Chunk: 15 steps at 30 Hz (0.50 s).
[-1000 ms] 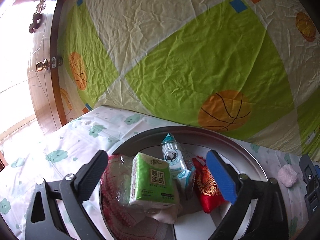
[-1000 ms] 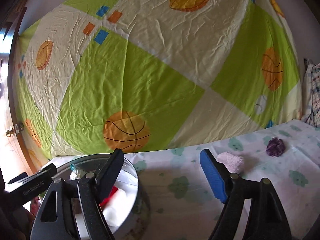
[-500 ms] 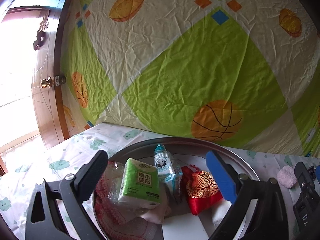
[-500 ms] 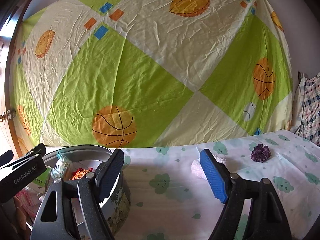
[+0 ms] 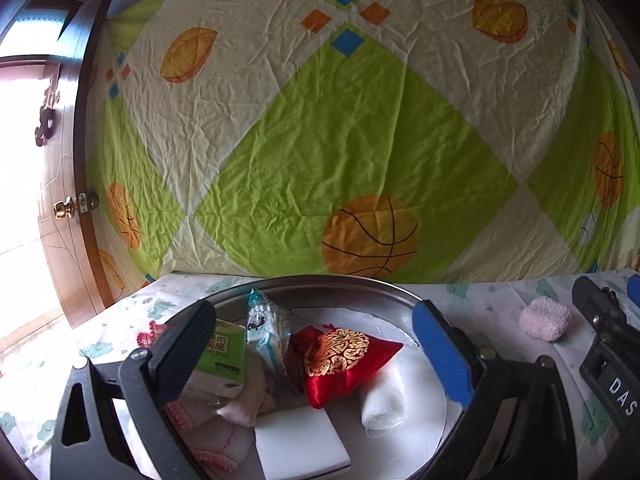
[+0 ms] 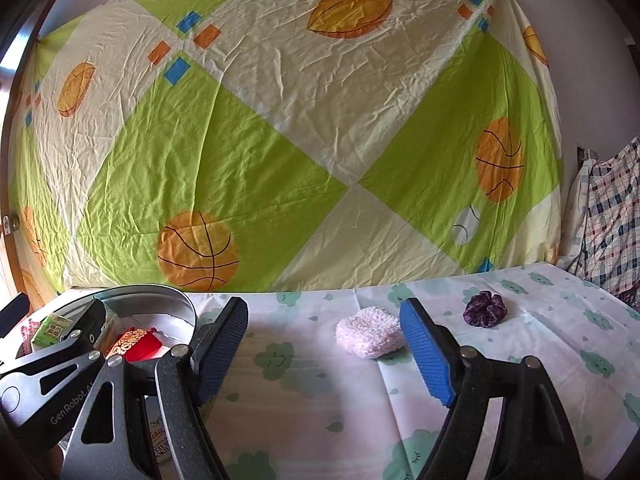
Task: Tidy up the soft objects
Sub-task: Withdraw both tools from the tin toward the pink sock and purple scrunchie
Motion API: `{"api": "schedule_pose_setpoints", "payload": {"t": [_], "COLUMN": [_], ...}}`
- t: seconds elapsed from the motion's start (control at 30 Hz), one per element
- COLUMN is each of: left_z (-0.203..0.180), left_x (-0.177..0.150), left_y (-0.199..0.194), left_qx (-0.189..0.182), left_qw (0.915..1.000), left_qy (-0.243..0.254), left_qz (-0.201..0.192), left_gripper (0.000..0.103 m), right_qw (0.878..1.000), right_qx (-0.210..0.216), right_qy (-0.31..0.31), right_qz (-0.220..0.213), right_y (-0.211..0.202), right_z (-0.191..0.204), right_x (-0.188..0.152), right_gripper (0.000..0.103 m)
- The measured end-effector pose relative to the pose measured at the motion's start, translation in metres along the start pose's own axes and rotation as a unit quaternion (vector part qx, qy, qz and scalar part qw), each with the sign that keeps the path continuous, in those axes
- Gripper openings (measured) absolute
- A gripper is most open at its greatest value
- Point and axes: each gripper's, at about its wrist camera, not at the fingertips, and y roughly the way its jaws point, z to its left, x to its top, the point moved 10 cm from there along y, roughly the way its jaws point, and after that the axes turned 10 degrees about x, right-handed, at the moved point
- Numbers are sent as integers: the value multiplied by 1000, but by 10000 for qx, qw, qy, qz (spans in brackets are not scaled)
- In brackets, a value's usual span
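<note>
One tin, six soft things in it, two loose on the worktop, two grippers.

One round metal tin stands near the worktop's left edge; it holds one green tissue pack, one blue-and-white packet, one red embroidered pouch, one rolled white cloth, one flat white pad and one pink-trimmed white knit piece. On the cloud-print cloth, toward the back edge, lie one pale pink fluffy pad and one purple scrunchie, well apart. One left gripper and one right gripper, each with two jaws spread apart; one patterned sheet hangs behind.
</note>
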Motion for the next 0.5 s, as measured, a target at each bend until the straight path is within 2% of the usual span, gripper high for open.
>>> {"api": "schedule_pose_setpoints", "payload": {"t": [0.13,0.5], "left_z": [-6,-8], "left_x": [-3,-8], "left_y": [0,-2], "left_qx": [-130,66], "left_qw": [9999,9997], "left_qy": [8,-8], "left_qz": [108,252], "left_gripper": [100,100], "right_qw": [9999,9998], "right_qx": [-99,-180], "right_qy": [52,16], "right_qz": [18,63], "right_y": [-5,-10], "right_z": [-16,-43], "right_x": [-1,0], "right_gripper": [80,80]}}
